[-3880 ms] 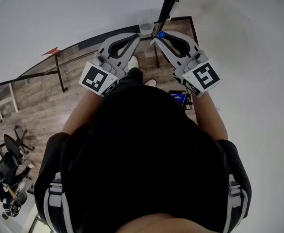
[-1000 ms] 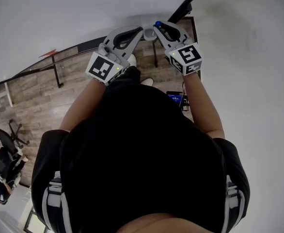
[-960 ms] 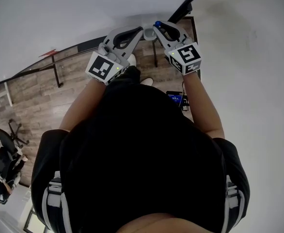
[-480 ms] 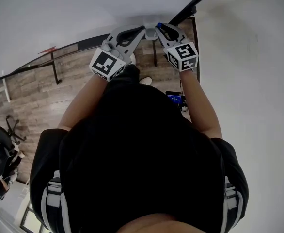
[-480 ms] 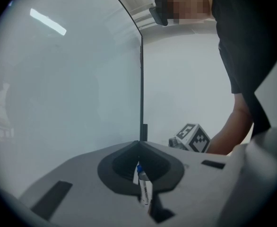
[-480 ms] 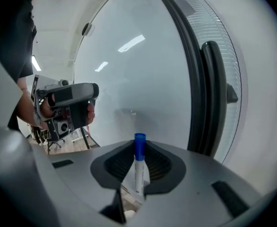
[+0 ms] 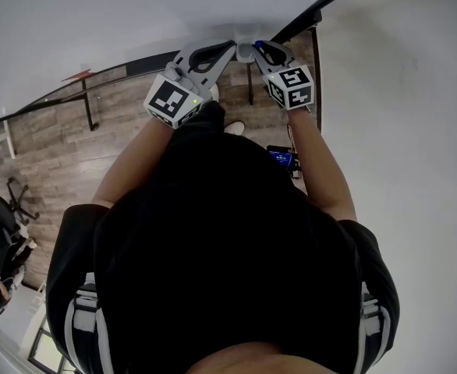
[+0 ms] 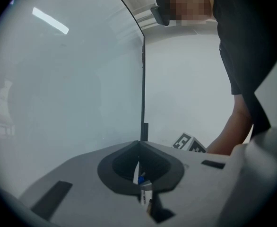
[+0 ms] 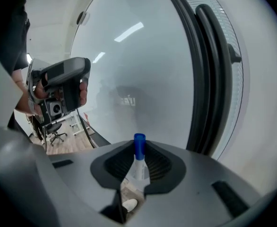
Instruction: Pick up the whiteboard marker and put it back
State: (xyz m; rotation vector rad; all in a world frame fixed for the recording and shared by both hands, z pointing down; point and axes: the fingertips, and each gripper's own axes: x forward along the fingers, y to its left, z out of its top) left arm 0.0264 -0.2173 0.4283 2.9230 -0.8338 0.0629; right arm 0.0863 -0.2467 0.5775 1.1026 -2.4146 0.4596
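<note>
- Two grippers: one left gripper, one right gripper.
- One whiteboard marker.
- One pale board.

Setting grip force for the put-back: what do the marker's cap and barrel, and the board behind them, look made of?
Marker cap: blue and smooth with a soft sheen, so it looks like moulded plastic. Marker barrel: white, smooth and uniform, probably plastic too. Board behind them: glossy, either glass or a coated panel. It mirrors the ceiling lights, but I can't tell which it is.
</note>
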